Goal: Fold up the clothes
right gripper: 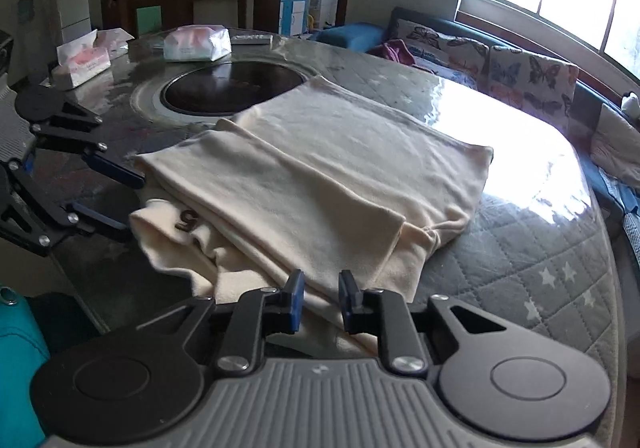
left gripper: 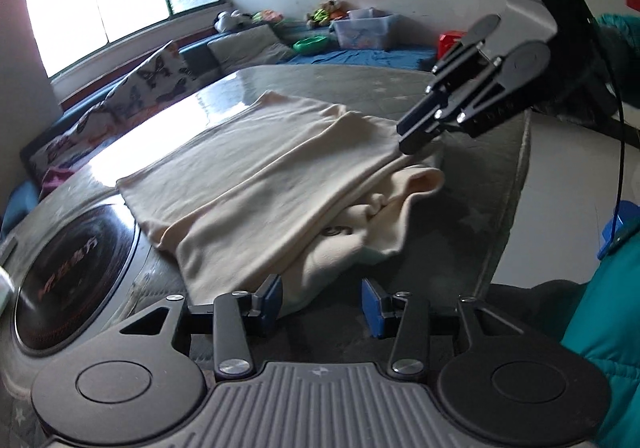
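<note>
Cream knit garment lies half-folded on the quilted grey table cover — my right gripper pinching its near fold to carry it over, my left gripper spread, waiting.

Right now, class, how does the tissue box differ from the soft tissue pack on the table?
The tissue box is a stiff carton with a tissue sticking up; the soft tissue pack is a rounded bundle showing none. The tissue box stands left of the soft tissue pack. Both are pink and white.
</note>
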`<state>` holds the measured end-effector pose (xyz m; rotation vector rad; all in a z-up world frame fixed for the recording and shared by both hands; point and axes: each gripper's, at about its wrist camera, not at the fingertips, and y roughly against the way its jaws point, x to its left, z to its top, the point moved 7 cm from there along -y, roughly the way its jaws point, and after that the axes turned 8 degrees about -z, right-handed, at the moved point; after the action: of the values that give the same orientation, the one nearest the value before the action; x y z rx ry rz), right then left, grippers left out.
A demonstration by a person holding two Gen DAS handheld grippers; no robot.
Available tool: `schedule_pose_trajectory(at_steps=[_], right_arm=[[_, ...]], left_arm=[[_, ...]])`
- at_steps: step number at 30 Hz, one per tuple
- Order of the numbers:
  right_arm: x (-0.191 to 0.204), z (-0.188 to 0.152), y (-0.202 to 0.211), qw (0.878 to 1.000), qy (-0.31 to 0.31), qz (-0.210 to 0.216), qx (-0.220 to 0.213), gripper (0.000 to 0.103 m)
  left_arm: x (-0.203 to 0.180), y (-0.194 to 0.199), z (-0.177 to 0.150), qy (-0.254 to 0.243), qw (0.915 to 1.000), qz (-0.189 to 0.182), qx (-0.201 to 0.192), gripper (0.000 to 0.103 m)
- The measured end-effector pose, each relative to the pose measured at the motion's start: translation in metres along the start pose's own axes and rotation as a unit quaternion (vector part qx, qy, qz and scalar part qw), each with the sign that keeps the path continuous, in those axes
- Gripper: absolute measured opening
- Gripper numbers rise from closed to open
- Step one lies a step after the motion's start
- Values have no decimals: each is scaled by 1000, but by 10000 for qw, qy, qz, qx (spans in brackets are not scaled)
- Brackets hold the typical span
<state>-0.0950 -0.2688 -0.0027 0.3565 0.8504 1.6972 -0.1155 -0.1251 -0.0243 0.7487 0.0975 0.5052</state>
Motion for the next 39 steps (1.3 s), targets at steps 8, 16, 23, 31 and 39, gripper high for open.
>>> schedule_pose_trajectory(at_steps=[8,16,23,31,39], right_arm=[[7,-8,13,9985,547,-40,6,42],[28,-14,19,9898,1402,69,-254,58],[30,-2,-12,9903,1298,328,-367,40],[7,22,-20,9953,296,911,-102,15],[1,31,-24,9955,131,941,-51,15]], left_arm=[[2,-12,8,-98,9996,43,-275,17],[39,-9,36,623,9962,-105,-594,10],[59,-13,43,1007,9929,-224,-596,10],[47,-3,27,859,9950,-198,-466,25],[28,-7,5,358,9991,33,-204,43]])
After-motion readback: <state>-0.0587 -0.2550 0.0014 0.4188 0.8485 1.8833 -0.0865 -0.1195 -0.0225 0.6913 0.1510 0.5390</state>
